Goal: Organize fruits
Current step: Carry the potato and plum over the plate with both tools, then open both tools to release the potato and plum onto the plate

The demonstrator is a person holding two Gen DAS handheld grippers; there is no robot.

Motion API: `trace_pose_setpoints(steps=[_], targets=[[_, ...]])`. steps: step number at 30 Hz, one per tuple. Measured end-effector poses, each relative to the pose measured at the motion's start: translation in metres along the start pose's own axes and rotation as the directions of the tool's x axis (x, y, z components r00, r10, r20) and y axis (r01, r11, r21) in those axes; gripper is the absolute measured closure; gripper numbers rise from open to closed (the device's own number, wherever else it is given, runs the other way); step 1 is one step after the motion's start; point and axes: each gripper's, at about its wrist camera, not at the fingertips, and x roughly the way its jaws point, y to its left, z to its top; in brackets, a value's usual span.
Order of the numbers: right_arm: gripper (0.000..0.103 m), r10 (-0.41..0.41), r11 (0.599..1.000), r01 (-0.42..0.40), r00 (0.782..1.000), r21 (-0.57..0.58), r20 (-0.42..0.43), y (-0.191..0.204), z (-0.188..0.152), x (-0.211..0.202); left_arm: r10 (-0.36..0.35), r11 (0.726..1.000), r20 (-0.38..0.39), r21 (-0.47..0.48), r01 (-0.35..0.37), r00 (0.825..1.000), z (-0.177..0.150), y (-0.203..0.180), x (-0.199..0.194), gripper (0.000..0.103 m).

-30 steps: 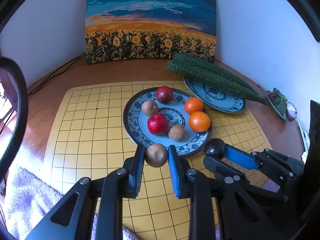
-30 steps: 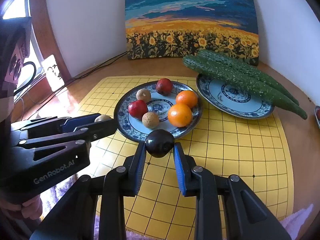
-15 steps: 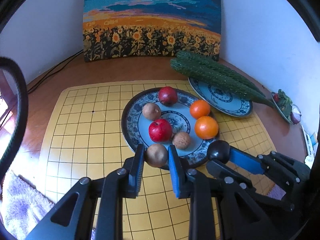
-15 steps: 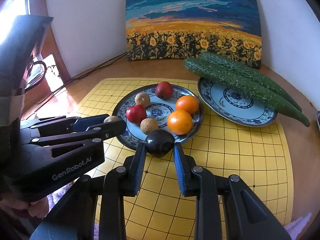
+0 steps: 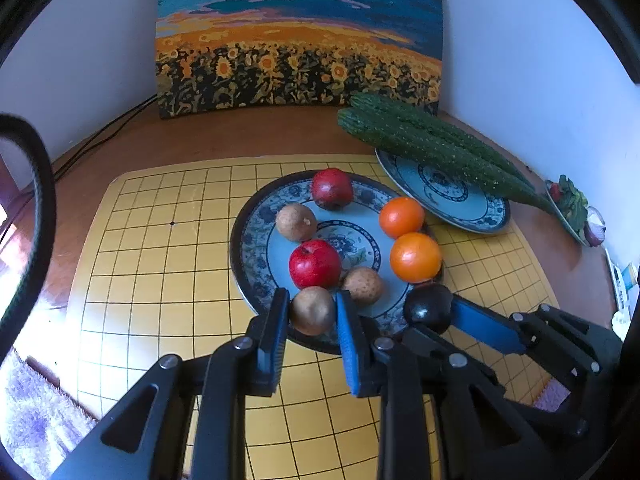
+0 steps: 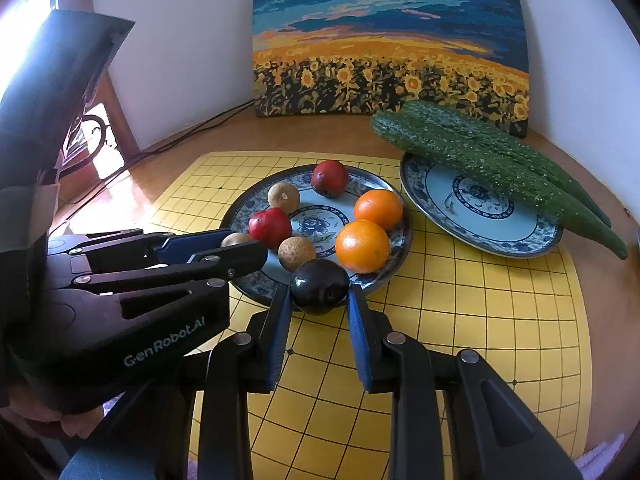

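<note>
A blue patterned fruit plate (image 5: 248, 252) (image 6: 400, 236) sits on the yellow grid mat and holds two red fruits, two oranges (image 5: 415, 257) (image 6: 362, 246) and two brown fruits. My left gripper (image 5: 313, 311) is shut on a brown round fruit (image 5: 312, 310) over the plate's near rim; it also shows in the right wrist view (image 6: 236, 240). My right gripper (image 6: 319, 292) is shut on a dark purple fruit (image 6: 319, 286) at the plate's near right rim; that fruit also shows in the left wrist view (image 5: 428, 307).
A second blue plate (image 5: 448, 196) (image 6: 476, 216) to the right carries two long green cucumbers (image 6: 480, 160). A sunflower painting (image 5: 296, 40) leans on the back wall. A small dish of vegetables (image 5: 572, 208) sits far right. Cables run along the left.
Both grippers have moved forward with their fruits, from in front of the plate to over its near rim.
</note>
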Motion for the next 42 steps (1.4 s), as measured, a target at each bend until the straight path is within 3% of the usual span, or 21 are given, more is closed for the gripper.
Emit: trace_pose_setpoints(steps=[7,14,18,31,34,42], targets=[[0.074,0.007,1.0,-0.007,1.0,0.0,-0.004,-0.001,0.0,0.003,0.0,1.0,-0.002,-0.007,-0.001,1.0,0.001,0.001,0.004,0.078],[0.072,0.018,1.0,-0.018,1.0,-0.003,-0.003,-0.001,0.001,0.003,-0.008,1.0,0.002,-0.007,0.008,1.0,0.001,0.001,0.0,0.07],[0.062,0.017,1.0,-0.017,1.0,-0.004,0.008,0.0,0.0,0.001,-0.005,1.0,0.009,-0.016,0.005,1.0,0.0,0.002,-0.006,0.069],[0.055,0.001,0.999,-0.002,1.0,0.035,0.023,-0.009,-0.008,-0.015,0.029,0.999,0.029,-0.042,-0.028,0.999,-0.016,0.008,-0.03,0.06],[0.047,-0.01,0.998,0.008,1.0,0.059,0.019,-0.014,-0.012,-0.018,0.051,0.998,0.035,-0.047,-0.049,0.998,-0.021,0.008,-0.036,0.053],[0.046,-0.022,0.997,0.02,1.0,0.076,0.018,-0.02,-0.019,-0.023,0.098,0.994,0.029,-0.056,-0.097,0.995,-0.032,0.004,-0.04,0.043]])
